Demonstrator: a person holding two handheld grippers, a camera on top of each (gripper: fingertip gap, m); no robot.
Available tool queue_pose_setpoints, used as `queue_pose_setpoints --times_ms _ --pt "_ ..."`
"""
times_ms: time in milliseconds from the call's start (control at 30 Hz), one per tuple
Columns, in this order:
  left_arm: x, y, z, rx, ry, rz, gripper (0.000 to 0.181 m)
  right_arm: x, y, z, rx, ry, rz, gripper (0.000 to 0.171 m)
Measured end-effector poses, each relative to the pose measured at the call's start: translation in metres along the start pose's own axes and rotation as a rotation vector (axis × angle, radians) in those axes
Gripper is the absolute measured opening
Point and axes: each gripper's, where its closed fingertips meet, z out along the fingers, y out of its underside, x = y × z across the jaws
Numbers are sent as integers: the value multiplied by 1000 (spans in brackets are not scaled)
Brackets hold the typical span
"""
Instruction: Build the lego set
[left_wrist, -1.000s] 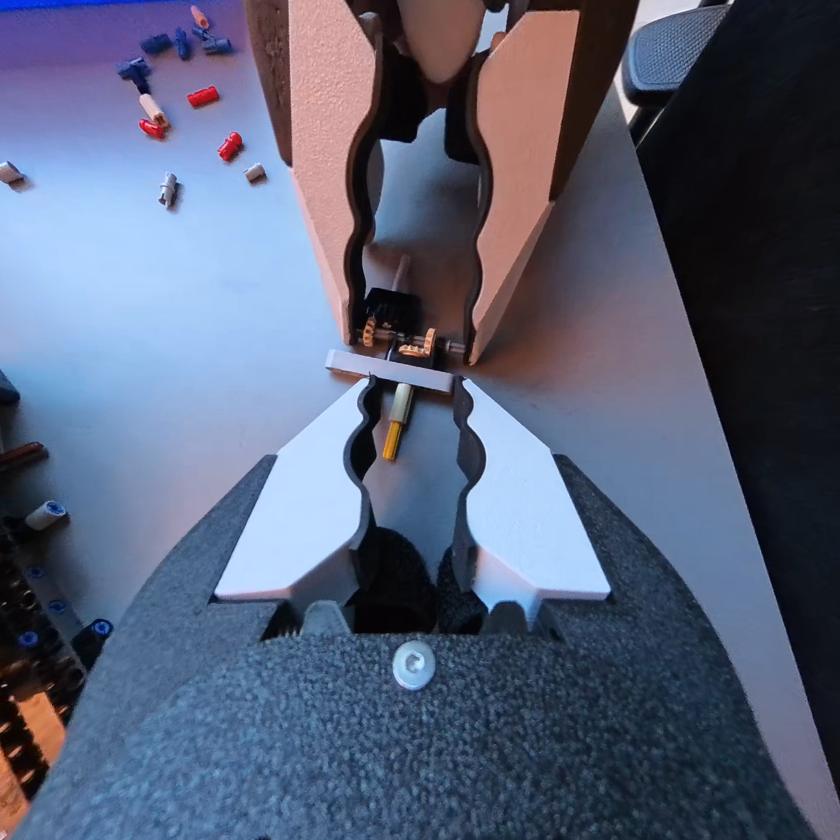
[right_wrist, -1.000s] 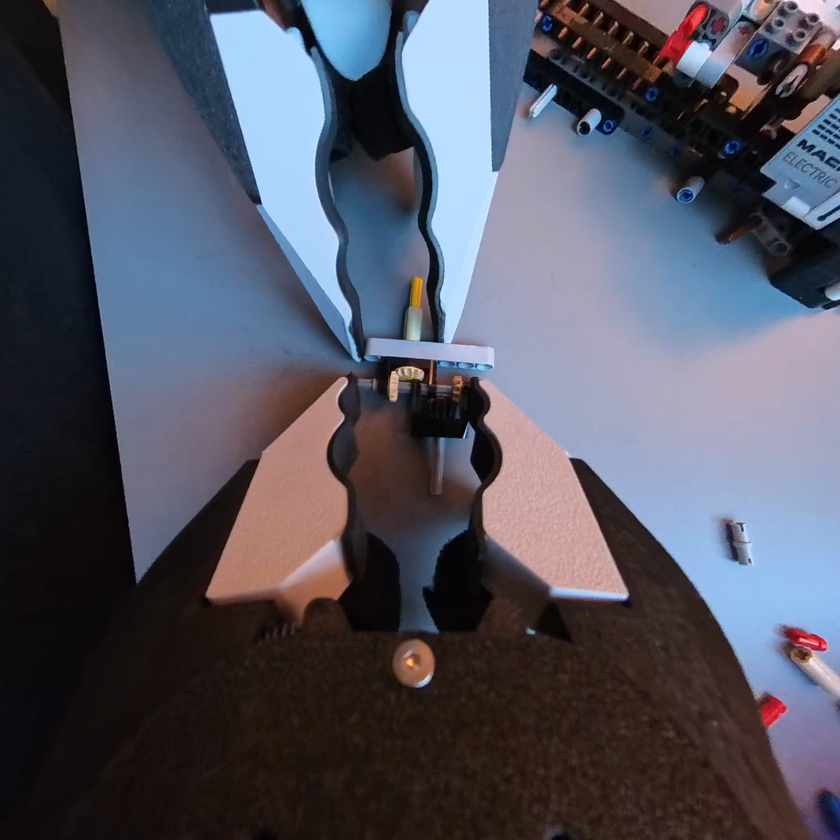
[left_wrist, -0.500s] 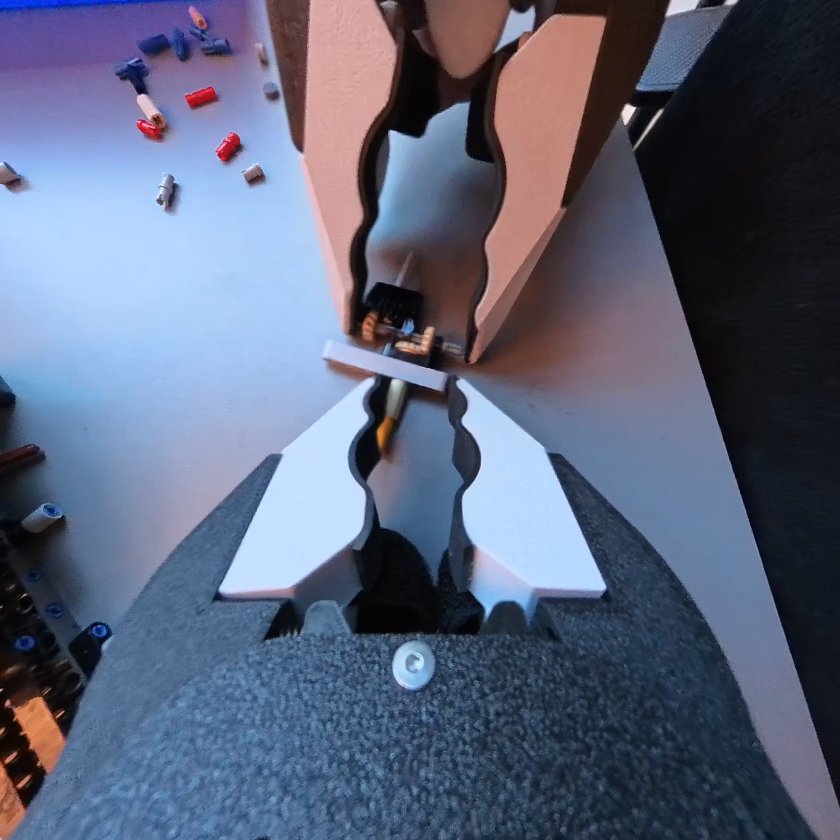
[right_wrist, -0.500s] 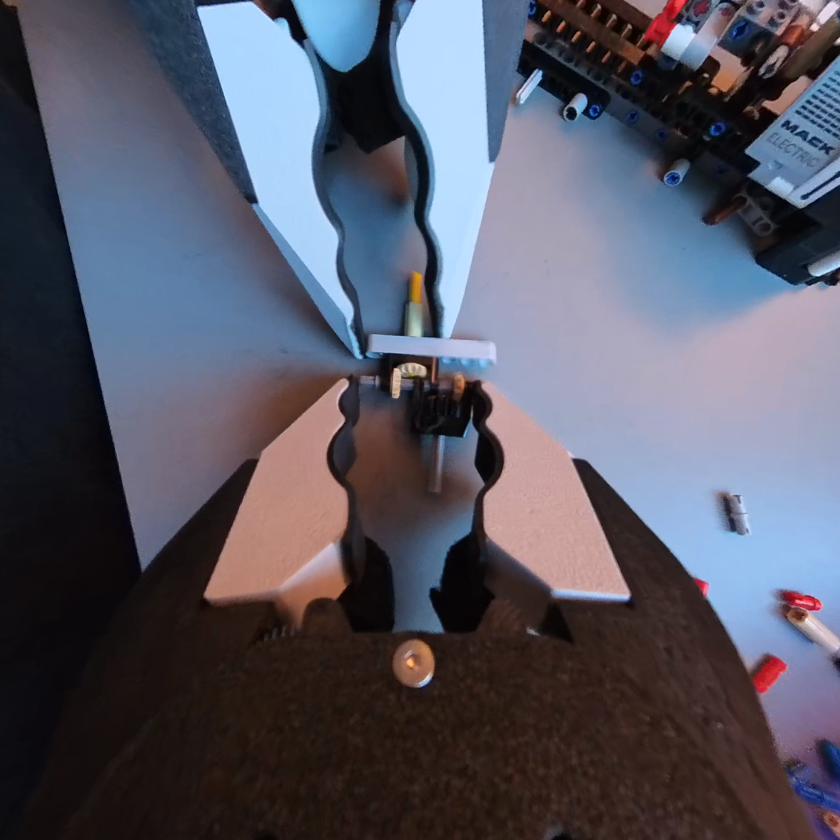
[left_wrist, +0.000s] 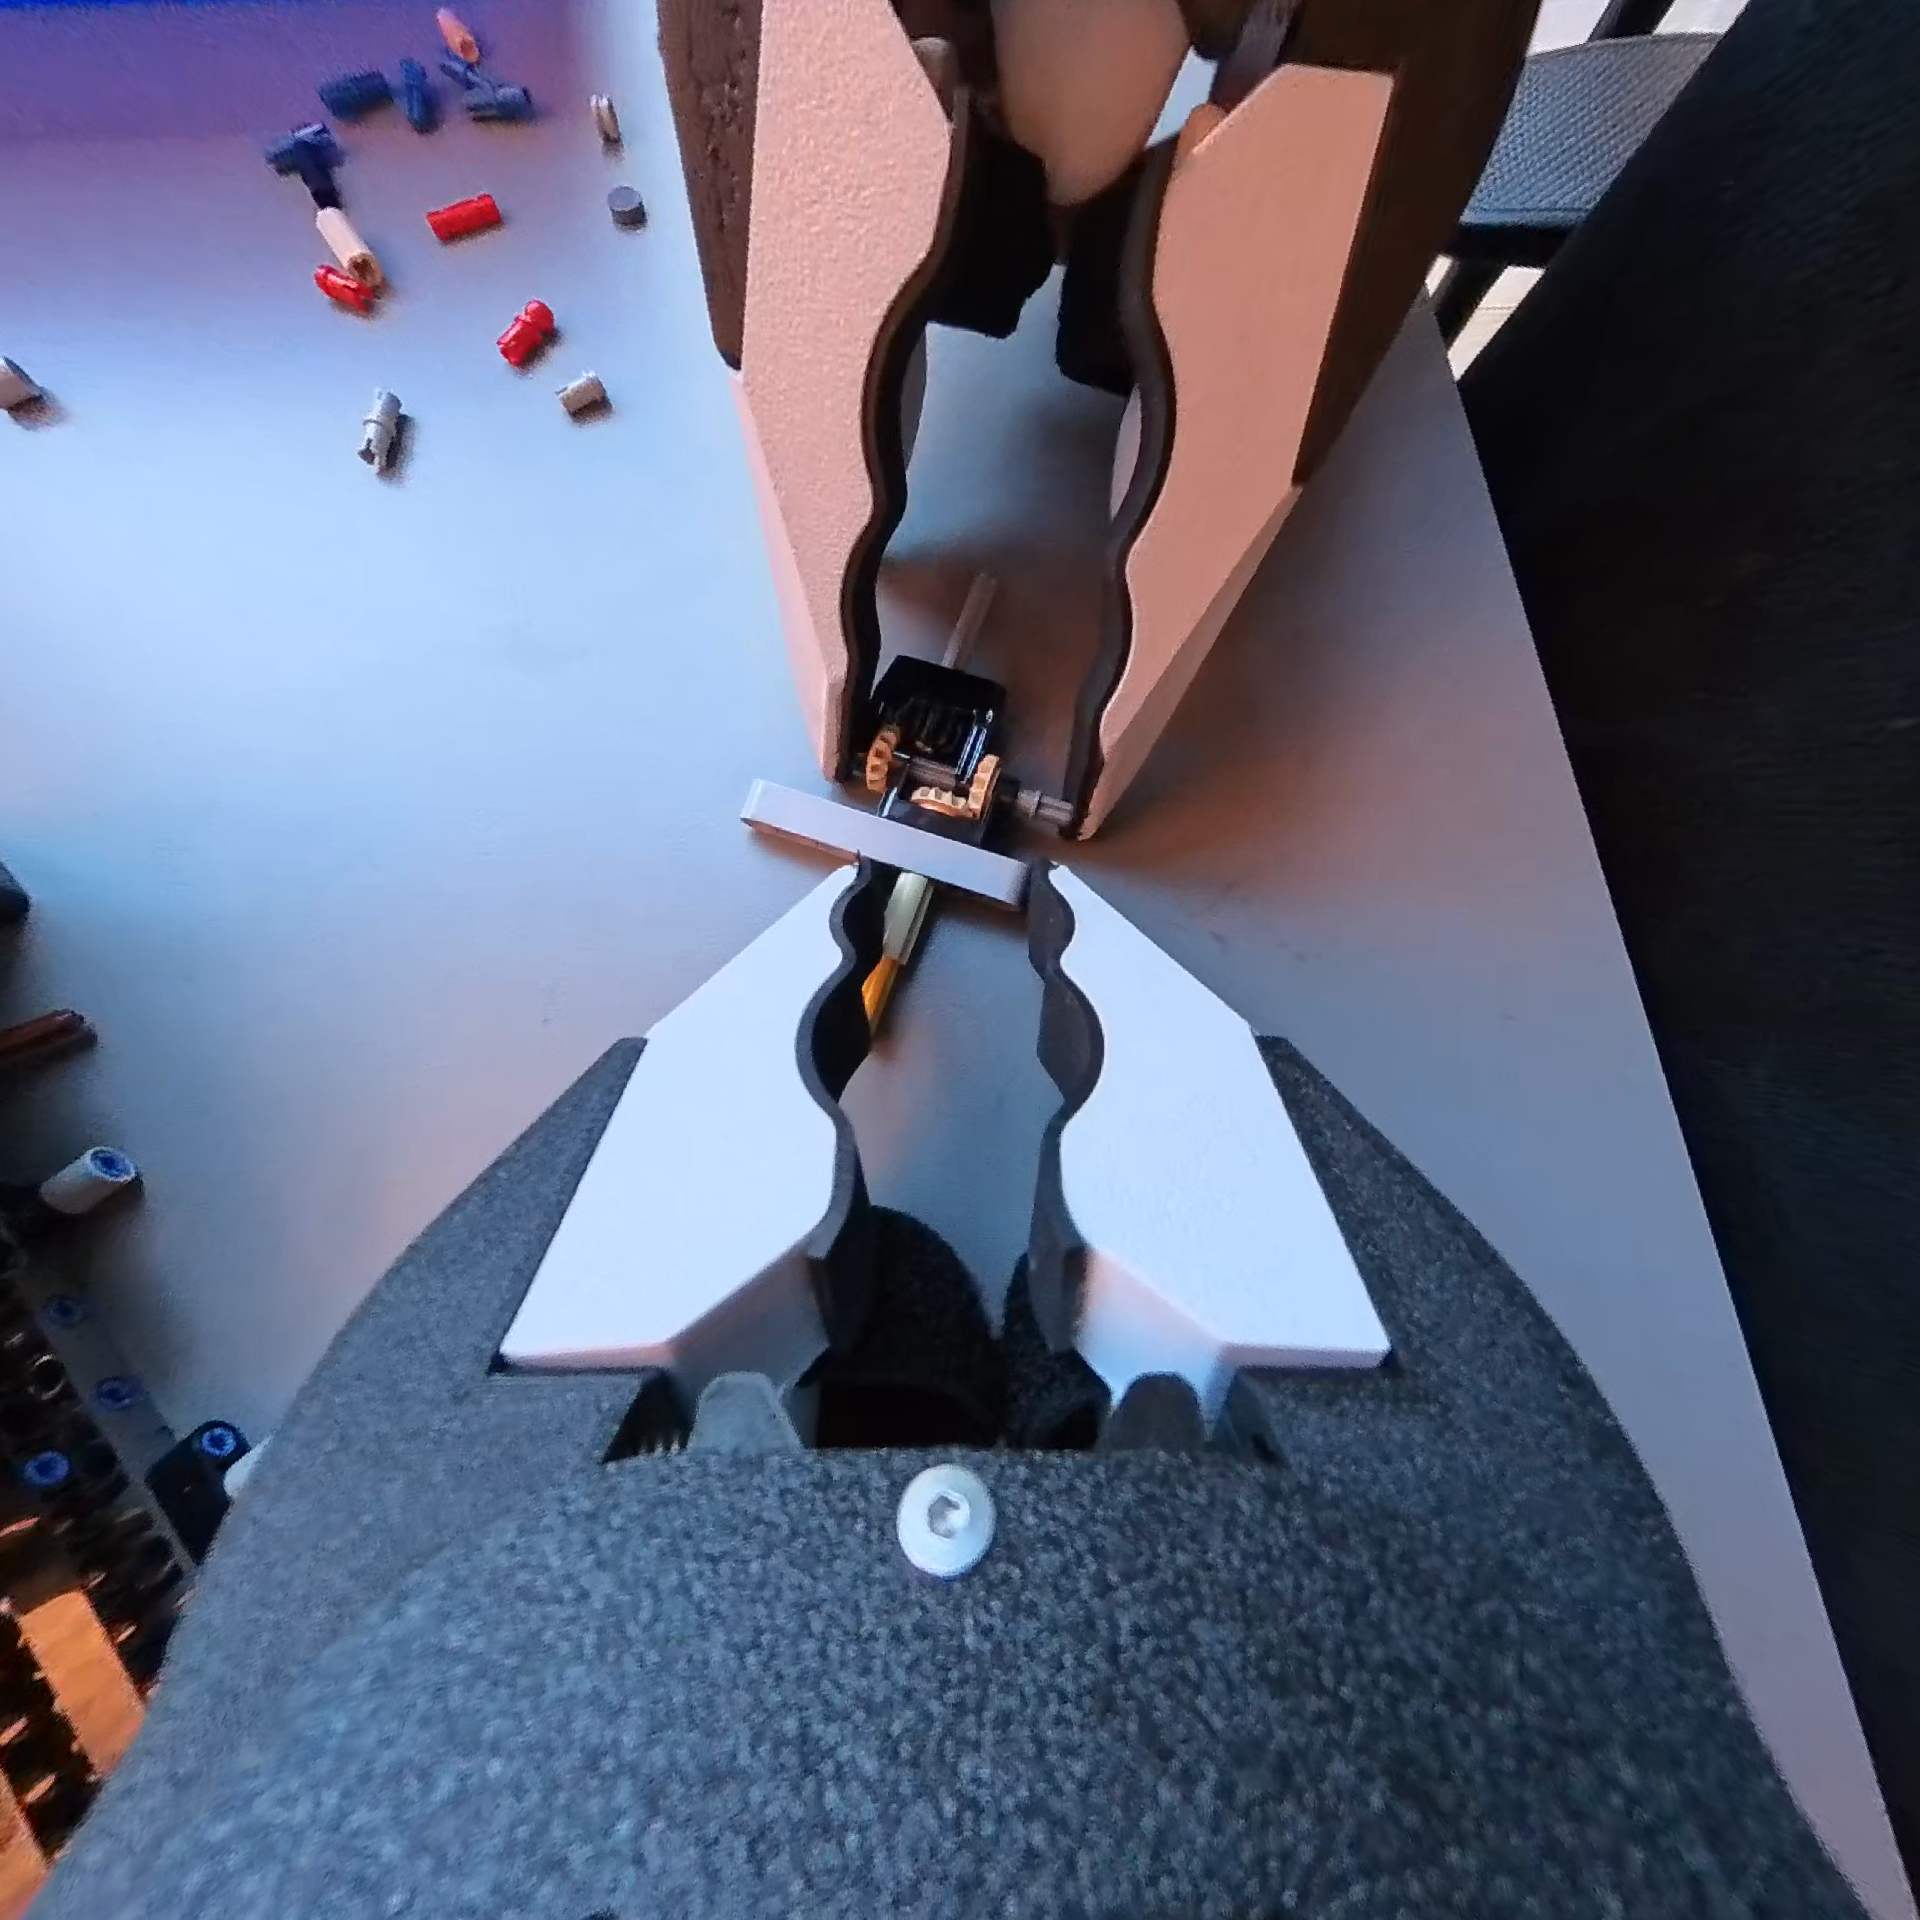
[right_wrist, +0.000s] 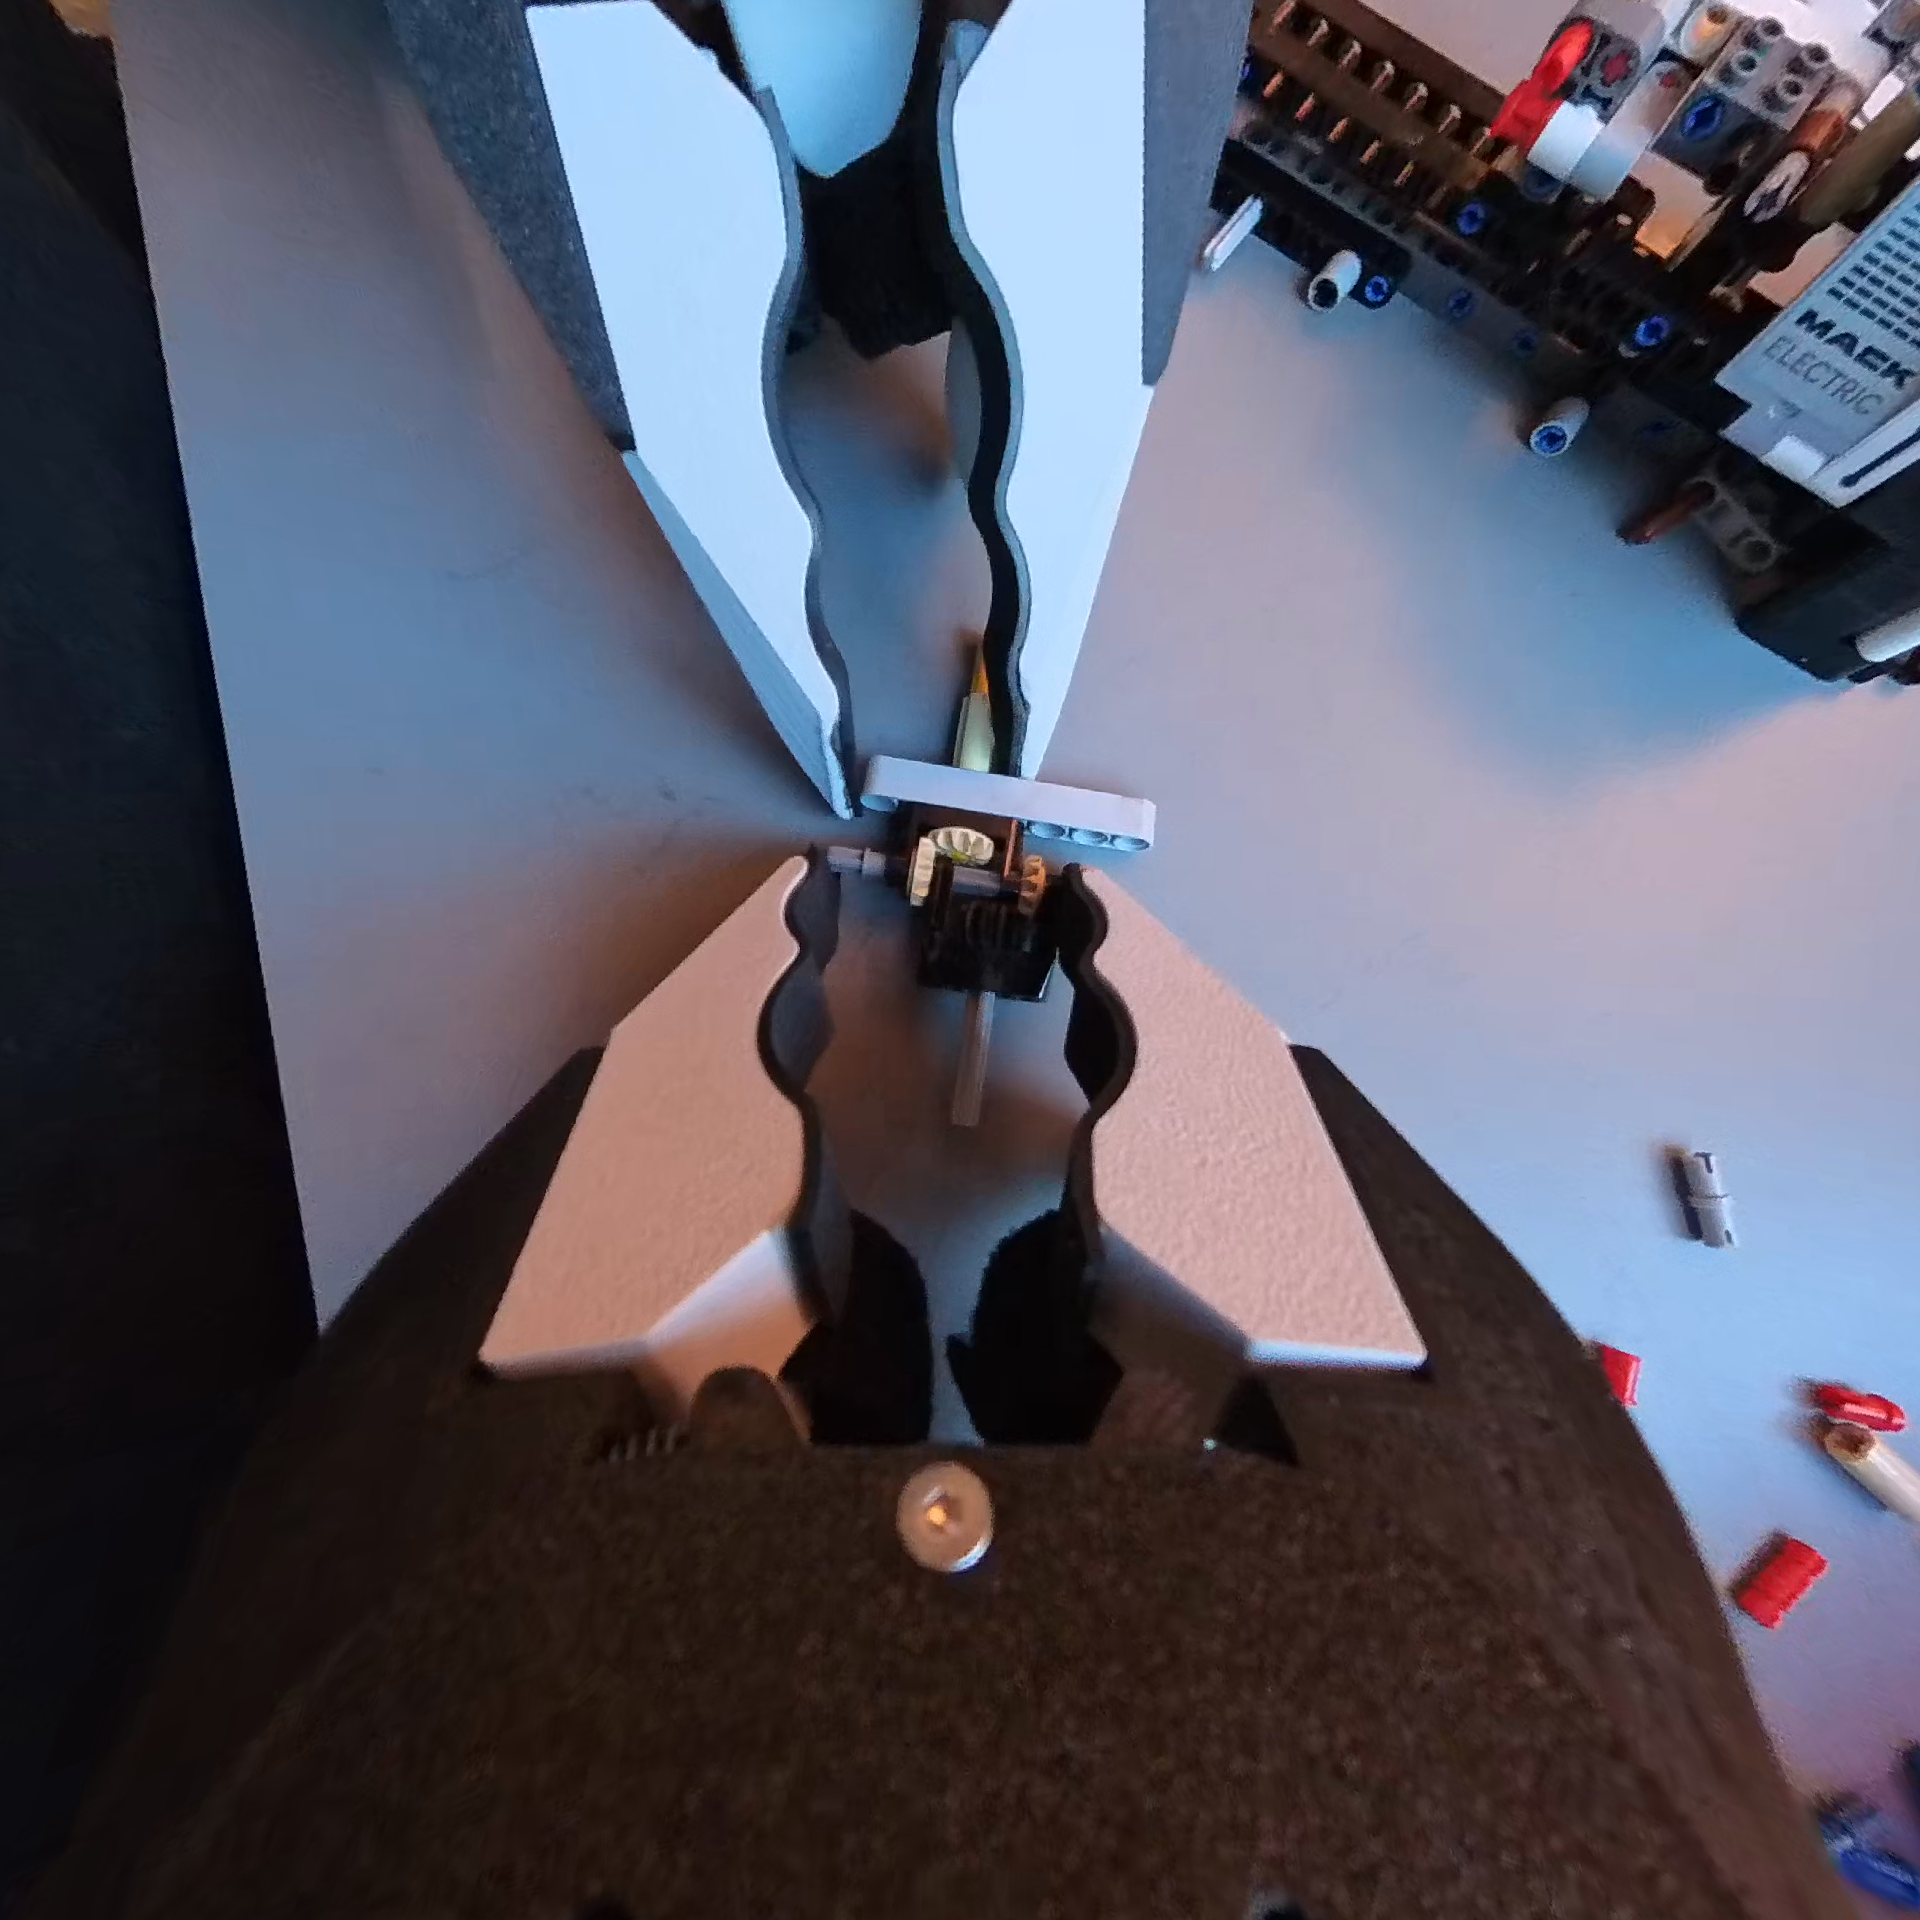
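Pale grey table (left_wrist: 416, 675) fills both views, its long edge running just beside the work with dark floor and a black mesh chair (left_wrist: 1558, 135) beyond it, while open surface stretches the other way toward scattered red, blue and grey pins (left_wrist: 462, 218) and a partly built truck model (right_wrist: 1621, 260). Near that edge the left gripper (left_wrist: 943, 871) and right gripper (right_wrist: 940, 878) meet tip to tip. Left's fingers bracket a grey beam (left_wrist: 883, 844) carrying a yellow axle (left_wrist: 883, 992), clenched or merely touching I cannot tell; right's fingers clench a black gear assembly (right_wrist: 982, 920) by its cross axle, a grey shaft (right_wrist: 971, 1060) trailing back.
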Motion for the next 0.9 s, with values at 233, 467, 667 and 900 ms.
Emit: queue_pose_setpoints --times_ms 233,467,667,900 --pt "1 0 1 -1 -3 1 25 -2 0 0 6 23 20 43" --pt "3 -1 1 0 4 17 25 -3 0 -2 11 5 91 44" --pt "3 0 1 -1 -15 19 24 -1 -2 -20 55 104 145 73" --pt "5 -1 2 -1 -24 6 24 5 5 -5 57 155 220 70"
